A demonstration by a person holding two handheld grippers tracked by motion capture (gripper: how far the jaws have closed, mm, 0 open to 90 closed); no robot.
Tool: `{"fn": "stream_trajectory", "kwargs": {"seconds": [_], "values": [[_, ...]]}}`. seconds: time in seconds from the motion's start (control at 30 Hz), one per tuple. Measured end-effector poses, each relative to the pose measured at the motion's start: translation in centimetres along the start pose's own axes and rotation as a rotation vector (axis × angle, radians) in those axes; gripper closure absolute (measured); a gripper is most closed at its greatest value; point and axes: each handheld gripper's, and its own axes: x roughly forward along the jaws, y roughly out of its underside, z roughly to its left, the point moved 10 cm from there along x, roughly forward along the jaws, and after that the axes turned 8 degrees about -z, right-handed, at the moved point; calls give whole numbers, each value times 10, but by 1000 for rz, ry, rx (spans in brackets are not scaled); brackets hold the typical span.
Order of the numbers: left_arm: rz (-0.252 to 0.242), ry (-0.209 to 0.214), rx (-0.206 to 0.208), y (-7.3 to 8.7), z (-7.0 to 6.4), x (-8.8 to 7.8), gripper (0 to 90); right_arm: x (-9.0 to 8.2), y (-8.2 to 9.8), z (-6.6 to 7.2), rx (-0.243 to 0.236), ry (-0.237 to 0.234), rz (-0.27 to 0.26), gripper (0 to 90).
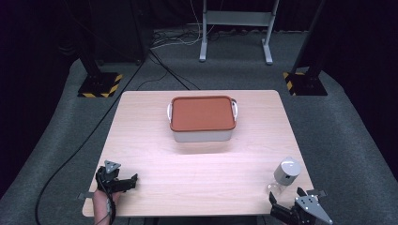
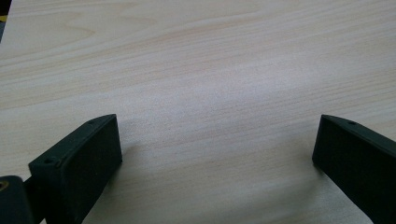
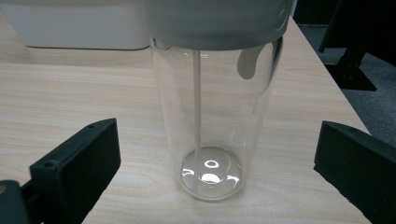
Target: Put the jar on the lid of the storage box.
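Two hand-held grippers: right hand-held gripper (image 3: 217, 154) gapes just before the upright clear grey-lidded bottle (image 3: 212, 116), seemingly for grasping; left hand-held gripper (image 2: 217, 149) gapes well apart.

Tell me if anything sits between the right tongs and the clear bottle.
Nothing visible does. The right tongs are open with bare table ahead, and the bottle stands upright straight in front of them.
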Motion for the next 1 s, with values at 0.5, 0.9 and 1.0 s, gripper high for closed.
{"fn": "stream_trajectory", "kwargs": {"seconds": [0.5,0.9,1.0], "values": [[0,0,0,0,0,0,10,18,-3,-6,-21,6,-7,0],[-1,-1,2,0,0,0,10,38,-3,-4,-18,-22,-9,0],[-1,-1,2,0,0,0,10,41,-3,-4,-28,-30,-18,0]]}}
